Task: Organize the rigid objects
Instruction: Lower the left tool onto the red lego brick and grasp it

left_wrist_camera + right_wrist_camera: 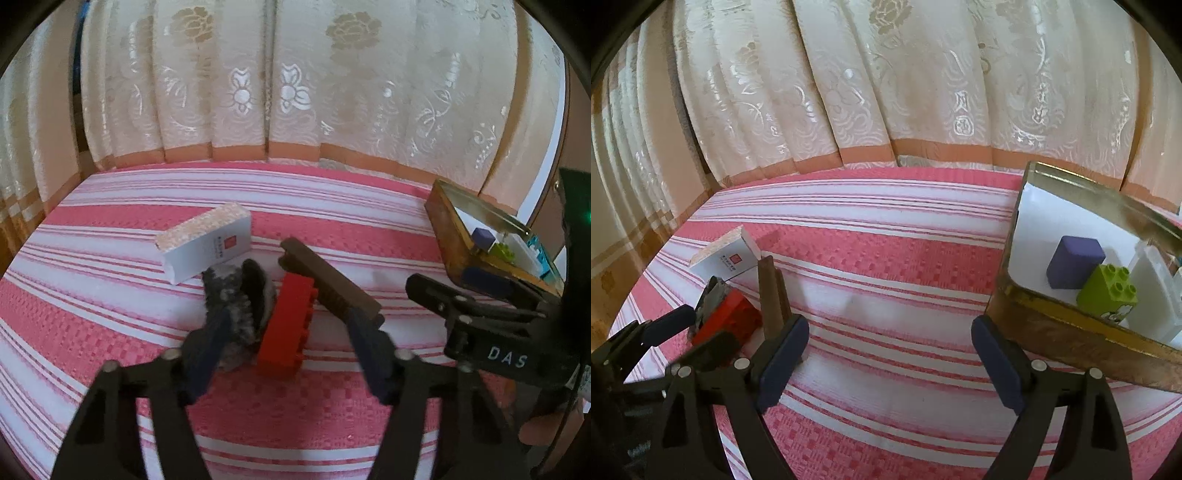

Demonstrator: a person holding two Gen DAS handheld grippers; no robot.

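Observation:
A red toy brick [286,325] lies on the pink striped cloth between the fingers of my open left gripper [288,332]. A grey fuzzy object [238,295] lies left of it, a brown bar [328,280] right of it, and a white box [207,242] behind. My right gripper [890,360] is open and empty over the cloth, just left of the brown tin box [1052,332]. The tin holds a purple block [1073,260], a green brick [1108,291] and white pieces [1156,291]. The red brick [735,321] also shows in the right wrist view.
A cream patterned curtain [295,81] hangs behind the striped surface [332,413]. The tin [447,236] stands at the right edge. The right gripper's black body [491,332] sits close to the right of my left gripper.

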